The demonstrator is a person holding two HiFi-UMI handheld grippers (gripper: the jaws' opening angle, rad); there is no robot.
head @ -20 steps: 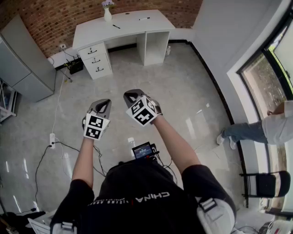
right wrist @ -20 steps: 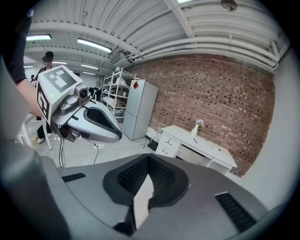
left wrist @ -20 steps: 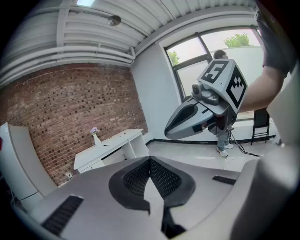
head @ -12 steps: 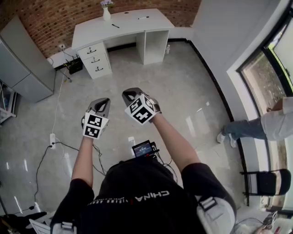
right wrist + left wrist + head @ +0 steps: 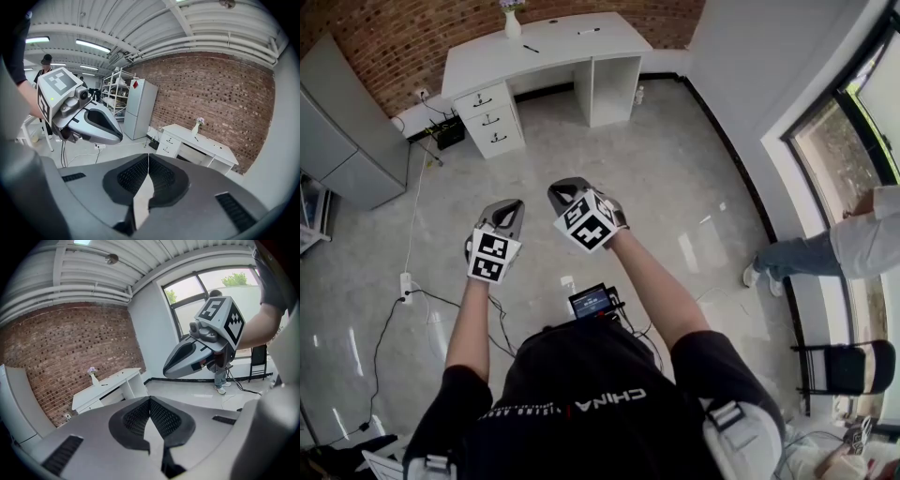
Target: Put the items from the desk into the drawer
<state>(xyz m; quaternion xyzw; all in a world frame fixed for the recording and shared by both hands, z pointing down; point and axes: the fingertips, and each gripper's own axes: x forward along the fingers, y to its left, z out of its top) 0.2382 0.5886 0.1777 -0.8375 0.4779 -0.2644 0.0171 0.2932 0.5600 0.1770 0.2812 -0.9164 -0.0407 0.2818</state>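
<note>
A white desk (image 5: 553, 49) stands far ahead against the brick wall, with a stack of three drawers (image 5: 490, 119) at its left end, all closed. On its top are a white vase with flowers (image 5: 512, 19), a dark pen (image 5: 531, 49) and another small item (image 5: 589, 31). Both grippers hang in mid-air over the floor, well short of the desk. My left gripper (image 5: 508, 208) is shut with nothing in it, its pads meeting at the tip (image 5: 150, 401). Beside it, my right gripper (image 5: 565, 192) is also shut and empty (image 5: 148, 158).
A grey cabinet (image 5: 342, 141) stands at the left wall. A power strip (image 5: 406, 281) and cables lie on the floor at the left. A person (image 5: 834, 248) stands by the window at the right, near a folding chair (image 5: 848, 370). Metal shelves (image 5: 110, 91) show far left.
Both grippers have drifted slightly up in the head view and the desk sits a little higher in frame. Their jaws stay shut. The person at the right has shifted.
</note>
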